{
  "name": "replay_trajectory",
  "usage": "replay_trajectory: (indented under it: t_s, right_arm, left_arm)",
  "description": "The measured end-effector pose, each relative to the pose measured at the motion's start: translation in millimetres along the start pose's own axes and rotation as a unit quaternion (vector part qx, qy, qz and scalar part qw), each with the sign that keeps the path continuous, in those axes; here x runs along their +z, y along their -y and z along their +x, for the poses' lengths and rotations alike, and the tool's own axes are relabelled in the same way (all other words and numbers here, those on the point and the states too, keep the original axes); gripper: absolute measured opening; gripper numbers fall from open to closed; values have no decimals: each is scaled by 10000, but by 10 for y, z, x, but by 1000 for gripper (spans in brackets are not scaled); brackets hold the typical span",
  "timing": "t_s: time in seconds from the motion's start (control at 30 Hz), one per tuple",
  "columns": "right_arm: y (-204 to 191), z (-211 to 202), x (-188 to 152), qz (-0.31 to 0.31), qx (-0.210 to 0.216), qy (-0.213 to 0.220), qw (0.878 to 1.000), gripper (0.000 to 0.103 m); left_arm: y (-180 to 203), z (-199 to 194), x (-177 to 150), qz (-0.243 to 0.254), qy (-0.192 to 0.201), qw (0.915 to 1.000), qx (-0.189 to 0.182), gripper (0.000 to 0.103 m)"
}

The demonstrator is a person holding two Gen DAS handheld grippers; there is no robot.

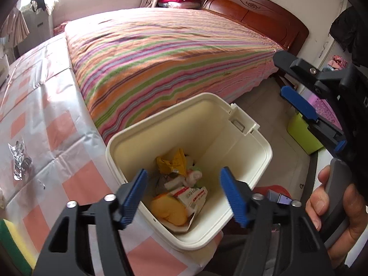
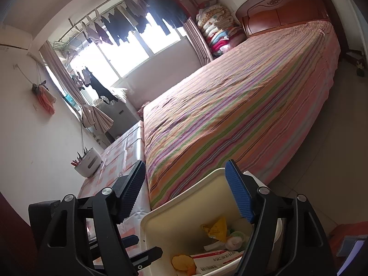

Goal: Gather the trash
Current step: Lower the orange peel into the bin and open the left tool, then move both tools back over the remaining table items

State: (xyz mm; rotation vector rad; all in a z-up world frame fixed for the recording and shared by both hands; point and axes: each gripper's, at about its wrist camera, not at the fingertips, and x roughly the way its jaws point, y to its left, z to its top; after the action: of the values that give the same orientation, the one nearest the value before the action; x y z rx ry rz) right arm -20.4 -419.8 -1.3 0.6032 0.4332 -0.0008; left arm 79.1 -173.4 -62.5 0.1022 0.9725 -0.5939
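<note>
A cream trash bin (image 1: 207, 126) stands between the table and the bed, holding a yellow wrapper (image 1: 172, 163), a red-and-white carton (image 1: 191, 195) and a yellow round piece (image 1: 169, 209). My left gripper (image 1: 184, 184) hangs open right above the bin's mouth with nothing between its blue pads. A crumpled foil wrapper (image 1: 19, 158) lies on the table at the left. My right gripper (image 1: 280, 74) is open and empty at the right, a hand (image 1: 322, 207) on its grip. In the right wrist view the right gripper (image 2: 185, 168) stands over the bin (image 2: 184, 197) and the carton (image 2: 214, 260).
The table (image 1: 57, 126) has a pink-checked plastic cloth, with a yellow-green sponge (image 1: 11, 241) at its near corner and a white utensil holder (image 2: 88, 163) further back. A striped bed (image 1: 161, 53) fills the middle. A green box (image 1: 301, 133) sits on the floor at the right.
</note>
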Motion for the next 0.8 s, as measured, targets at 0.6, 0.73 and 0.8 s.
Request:
replay_trajectory:
  t_s: [0.6,0.73,0.8]
  right_arm:
    - [-552,333,-180,-352,350,-394,9980,72]
    - [-770,488,-285,-444,487,-590,9961,72]
    - [-885,558,-338,-512,566,-683,9947,73]
  left_arm:
    - [-1114,-753,-448,-473,507,9918,1073,69]
    - [-1478,-904,-578,-899,725,9850,1285,69]
    - [-1634,-974,-633,-1022,803,9811,1436,69]
